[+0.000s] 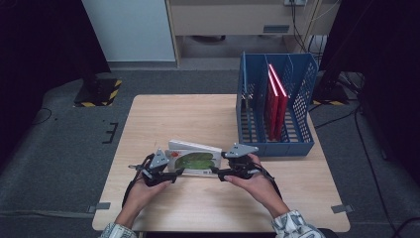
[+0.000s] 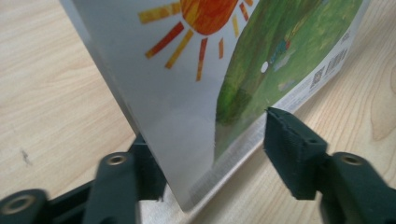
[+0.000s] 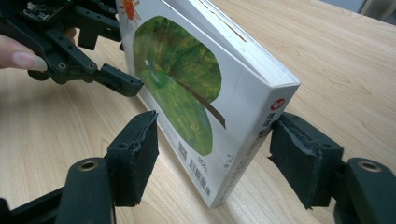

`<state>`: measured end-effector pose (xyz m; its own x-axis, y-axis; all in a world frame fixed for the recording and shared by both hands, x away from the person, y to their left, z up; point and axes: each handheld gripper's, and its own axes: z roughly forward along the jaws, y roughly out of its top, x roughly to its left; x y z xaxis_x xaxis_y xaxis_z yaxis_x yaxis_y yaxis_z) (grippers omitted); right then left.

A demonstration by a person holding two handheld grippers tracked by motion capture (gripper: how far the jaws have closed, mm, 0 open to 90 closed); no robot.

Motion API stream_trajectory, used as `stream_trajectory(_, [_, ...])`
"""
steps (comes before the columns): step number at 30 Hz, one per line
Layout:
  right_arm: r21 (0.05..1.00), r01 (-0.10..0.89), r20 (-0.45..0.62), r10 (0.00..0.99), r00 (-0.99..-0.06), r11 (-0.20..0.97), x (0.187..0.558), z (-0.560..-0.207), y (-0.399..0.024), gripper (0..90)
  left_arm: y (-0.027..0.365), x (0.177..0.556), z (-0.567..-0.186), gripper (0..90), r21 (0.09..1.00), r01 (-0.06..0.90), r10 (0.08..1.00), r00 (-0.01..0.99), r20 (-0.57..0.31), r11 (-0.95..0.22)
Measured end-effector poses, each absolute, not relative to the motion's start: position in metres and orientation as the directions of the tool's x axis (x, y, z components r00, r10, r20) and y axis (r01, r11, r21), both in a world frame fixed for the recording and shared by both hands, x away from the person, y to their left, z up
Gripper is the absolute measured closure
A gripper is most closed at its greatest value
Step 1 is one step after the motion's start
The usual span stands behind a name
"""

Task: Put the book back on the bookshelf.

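Standing the book (image 1: 194, 159) up on the bench (image 1: 198, 119).
Both claws, left (image 1: 177, 173) and right (image 1: 216, 172), straddle it apart, unclamped; advise squaring pads on the covers before closing.

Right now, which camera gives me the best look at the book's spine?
The right gripper view: the book stands tilted on its edge, its white spine facing the camera between the jaws. The left gripper view shows its cover, with the sun and green picture. The high view shows it small, between both grippers.
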<state>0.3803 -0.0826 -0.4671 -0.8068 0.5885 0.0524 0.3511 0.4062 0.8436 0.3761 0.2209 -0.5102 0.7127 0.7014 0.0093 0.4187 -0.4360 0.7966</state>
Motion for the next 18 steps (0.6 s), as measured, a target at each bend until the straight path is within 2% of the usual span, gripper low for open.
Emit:
stream_trajectory(10, [0.839, 0.334, 0.044, 0.559, -0.828, 0.429, 0.3759, -0.4662, -0.0779, 32.7, 0.2256, 0.3701, -0.5067, 33.9, 0.799, 0.431, 0.716, 0.698, 0.0, -0.419])
stream_trajectory(18, [0.838, 0.324, 0.044, 0.537, -0.843, 0.44, 0.3735, -0.4665, -0.0736, 29.7, 0.2296, 0.3659, -0.5032, 31.6, 0.804, 0.435, 0.73, 0.684, 0.0, -0.407])
